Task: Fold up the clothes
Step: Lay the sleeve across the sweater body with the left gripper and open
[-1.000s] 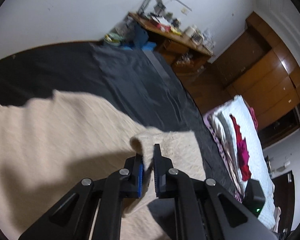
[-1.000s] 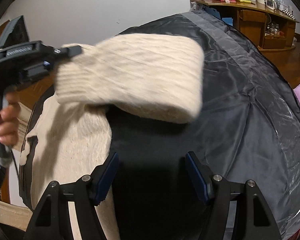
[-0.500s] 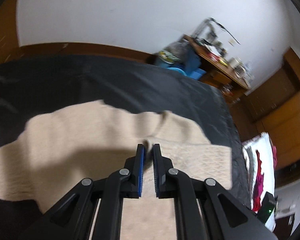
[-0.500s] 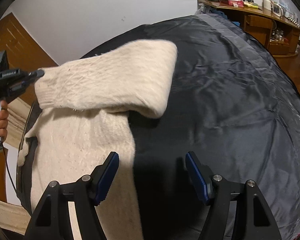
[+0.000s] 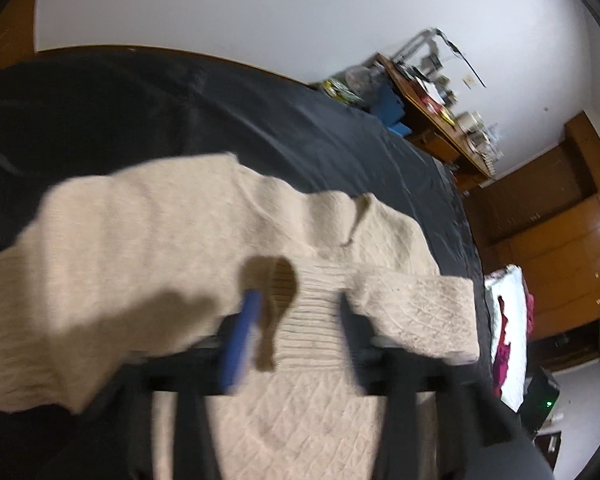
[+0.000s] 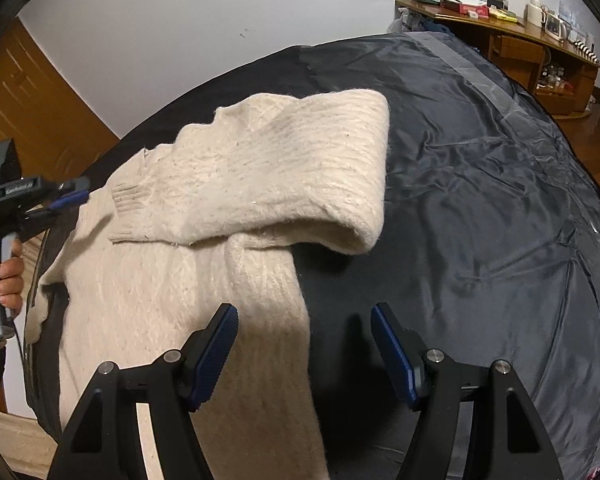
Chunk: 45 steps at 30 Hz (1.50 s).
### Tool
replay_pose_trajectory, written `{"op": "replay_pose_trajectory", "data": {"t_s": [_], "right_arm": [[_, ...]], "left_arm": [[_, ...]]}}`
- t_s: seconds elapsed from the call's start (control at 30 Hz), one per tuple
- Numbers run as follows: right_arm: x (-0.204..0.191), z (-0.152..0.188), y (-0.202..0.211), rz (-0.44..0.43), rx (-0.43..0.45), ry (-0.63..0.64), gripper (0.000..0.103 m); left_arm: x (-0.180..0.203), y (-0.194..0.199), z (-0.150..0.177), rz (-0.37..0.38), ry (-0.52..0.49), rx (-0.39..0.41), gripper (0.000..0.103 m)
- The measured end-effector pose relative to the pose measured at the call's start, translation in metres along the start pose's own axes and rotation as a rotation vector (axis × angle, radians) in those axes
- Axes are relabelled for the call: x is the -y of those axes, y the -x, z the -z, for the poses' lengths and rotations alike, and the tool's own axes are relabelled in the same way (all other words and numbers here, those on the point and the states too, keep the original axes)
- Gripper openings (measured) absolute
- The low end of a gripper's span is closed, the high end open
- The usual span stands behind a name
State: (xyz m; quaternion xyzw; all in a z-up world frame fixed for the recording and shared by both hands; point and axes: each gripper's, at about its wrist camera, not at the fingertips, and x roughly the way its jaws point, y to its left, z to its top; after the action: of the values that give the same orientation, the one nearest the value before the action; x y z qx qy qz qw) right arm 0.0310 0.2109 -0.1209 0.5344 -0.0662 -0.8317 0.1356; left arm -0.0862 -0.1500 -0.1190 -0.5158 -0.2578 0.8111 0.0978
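Observation:
A cream knitted sweater (image 6: 236, 184) lies on the black sheet (image 6: 480, 184), with one sleeve (image 6: 300, 148) folded across its body. In the left wrist view the sweater (image 5: 172, 248) fills the middle, its ribbed cuff (image 5: 316, 304) between the blurred jaws. My left gripper (image 5: 296, 320) is open and holds nothing; it also shows in the right wrist view (image 6: 66, 196), beside the sweater's left edge. My right gripper (image 6: 304, 344) is open and empty, low over the sweater's lower sleeve and the sheet.
A wooden desk (image 6: 540, 40) crowded with small items stands at the far end of the sheet. Wooden wardrobes (image 5: 560, 240) and a white bed with red cloth (image 5: 508, 320) are at the right. A white wall (image 6: 180, 20) runs behind.
My left gripper carried the sleeve across the sweater's body, opened and let it go. The sleeve now lies flat on the sweater. My right gripper stayed open and hardly moved.

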Motion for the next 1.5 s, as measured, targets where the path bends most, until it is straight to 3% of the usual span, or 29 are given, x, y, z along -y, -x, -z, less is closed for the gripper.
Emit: {"op": "replay_pose_trajectory", "data": {"t_s": [0.1, 0.17, 0.33, 0.37, 0.4, 0.43, 0.5, 0.7, 0.87, 1.0, 1.17, 1.27, 1.37, 1.5], "right_arm": [[-0.006, 0.003, 0.001, 0.012, -0.004, 0.013, 0.071], [-0.007, 0.005, 0.001, 0.02, -0.007, 0.011, 0.071], [-0.001, 0.01, 0.006, 0.035, -0.01, -0.017, 0.071], [0.0, 0.011, 0.006, 0.039, -0.009, -0.021, 0.071], [0.001, 0.011, 0.007, 0.041, -0.009, -0.024, 0.071], [0.001, 0.012, 0.008, 0.044, -0.008, -0.028, 0.071], [0.002, 0.013, 0.009, 0.049, -0.009, -0.034, 0.071], [0.0, 0.011, 0.011, 0.067, 0.003, -0.034, 0.071], [-0.002, 0.004, 0.011, 0.072, 0.018, -0.031, 0.071], [-0.014, -0.005, 0.008, 0.066, 0.026, -0.006, 0.071], [-0.034, -0.02, 0.009, 0.058, 0.06, 0.039, 0.071], [-0.048, -0.037, 0.014, 0.063, 0.113, 0.051, 0.071], [-0.067, -0.06, 0.015, 0.018, 0.161, 0.061, 0.071], [-0.098, -0.081, -0.012, -0.022, 0.13, 0.147, 0.071]], "left_arm": [[0.01, -0.015, 0.001, 0.036, -0.024, -0.018, 0.077], [0.013, -0.029, 0.0, 0.014, -0.03, -0.04, 0.077], [0.006, -0.057, 0.0, 0.05, 0.034, -0.093, 0.074], [0.005, -0.061, 0.0, 0.058, 0.042, -0.103, 0.057], [0.006, -0.063, 0.0, 0.064, 0.043, -0.114, 0.026], [0.006, -0.066, 0.0, 0.069, 0.045, -0.126, 0.013], [0.007, -0.065, 0.001, 0.08, 0.048, -0.124, 0.011], [0.003, -0.015, -0.008, 0.055, 0.043, 0.012, 0.01], [-0.025, 0.036, -0.017, -0.009, 0.095, 0.107, 0.01], [-0.045, 0.046, -0.01, -0.065, 0.111, 0.09, 0.01], [-0.07, 0.032, 0.005, -0.14, 0.131, 0.039, 0.011], [-0.071, 0.023, 0.009, -0.181, 0.126, 0.021, 0.016], [-0.071, 0.02, 0.008, -0.205, 0.103, 0.019, 0.028], [-0.067, 0.022, 0.004, -0.214, 0.066, 0.033, 0.047]]}}
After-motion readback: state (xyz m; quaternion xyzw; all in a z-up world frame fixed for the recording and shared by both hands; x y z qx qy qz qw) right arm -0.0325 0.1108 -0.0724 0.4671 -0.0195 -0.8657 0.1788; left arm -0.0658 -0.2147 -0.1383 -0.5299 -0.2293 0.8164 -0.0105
